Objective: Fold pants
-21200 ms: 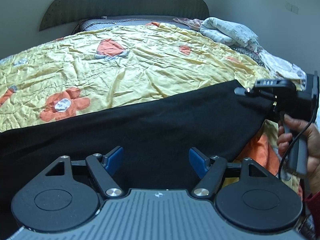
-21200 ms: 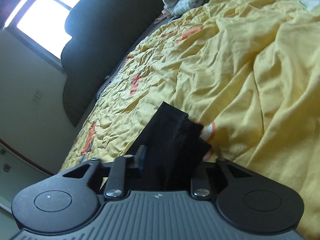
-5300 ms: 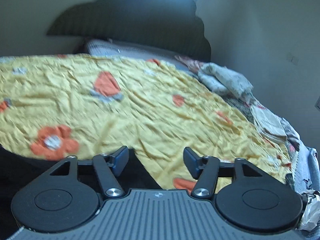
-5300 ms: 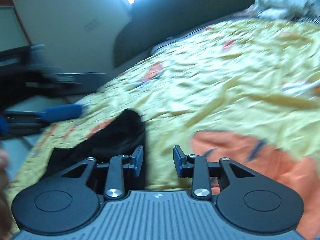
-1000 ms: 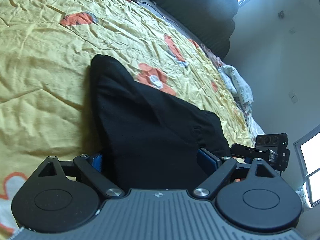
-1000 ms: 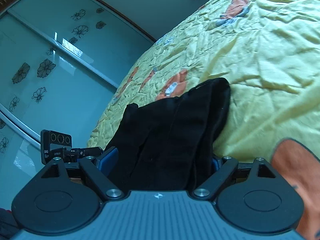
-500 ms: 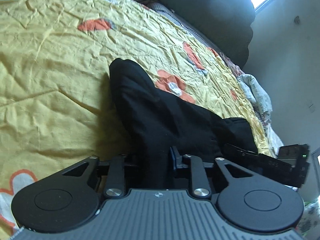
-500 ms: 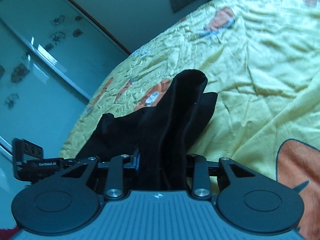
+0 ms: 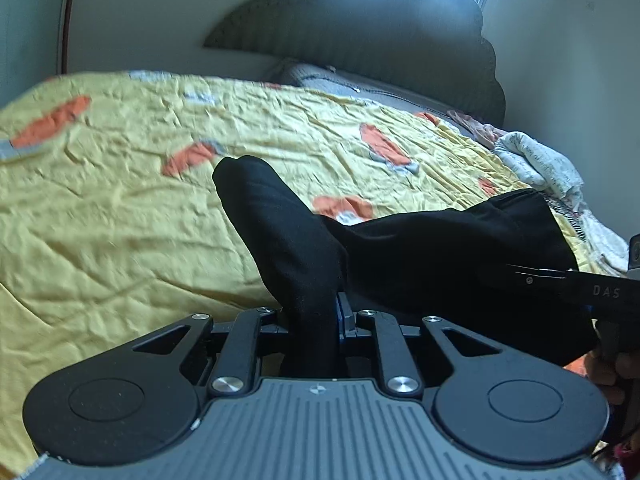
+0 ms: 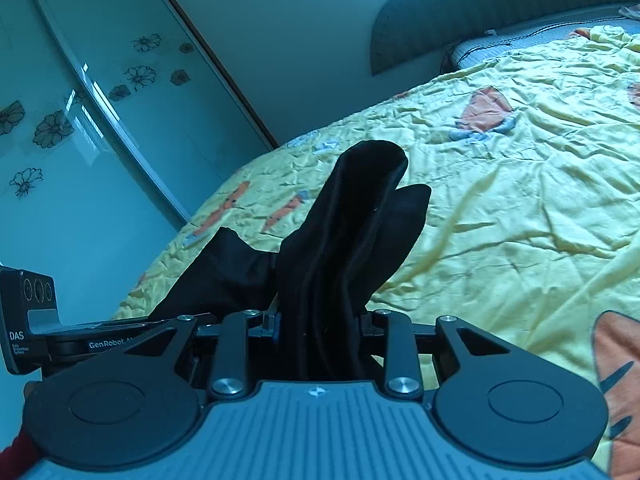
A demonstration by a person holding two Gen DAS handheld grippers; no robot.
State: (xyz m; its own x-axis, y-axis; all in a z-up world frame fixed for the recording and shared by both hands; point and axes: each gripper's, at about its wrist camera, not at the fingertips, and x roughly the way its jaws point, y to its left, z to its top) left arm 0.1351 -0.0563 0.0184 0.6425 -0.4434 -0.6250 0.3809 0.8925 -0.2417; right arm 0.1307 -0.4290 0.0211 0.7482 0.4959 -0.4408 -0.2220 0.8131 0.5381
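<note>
The black pants point(image 9: 420, 248) hang bunched between both grippers above the yellow bedspread point(image 9: 120, 208). My left gripper point(image 9: 316, 320) is shut on one end of the pants, and a fold sticks up in front of it. My right gripper point(image 10: 320, 324) is shut on the other end of the pants point(image 10: 352, 240), with a thick bundle of folds standing up between its fingers. The right gripper's body shows at the right edge of the left wrist view point(image 9: 600, 292). The left gripper's body shows at the left edge of the right wrist view point(image 10: 40, 320).
The bed has a dark padded headboard point(image 9: 380, 40) at the far end. A crumpled light blanket point(image 9: 540, 160) lies along the right side of the bed. A wardrobe with flowered glass doors point(image 10: 80, 120) stands beyond the bed's left side.
Both grippers have lifted and tilted up with the pants held in them. The pants have risen off the bedspread and stretch between the two grippers. Both stayed shut over the last half second.
</note>
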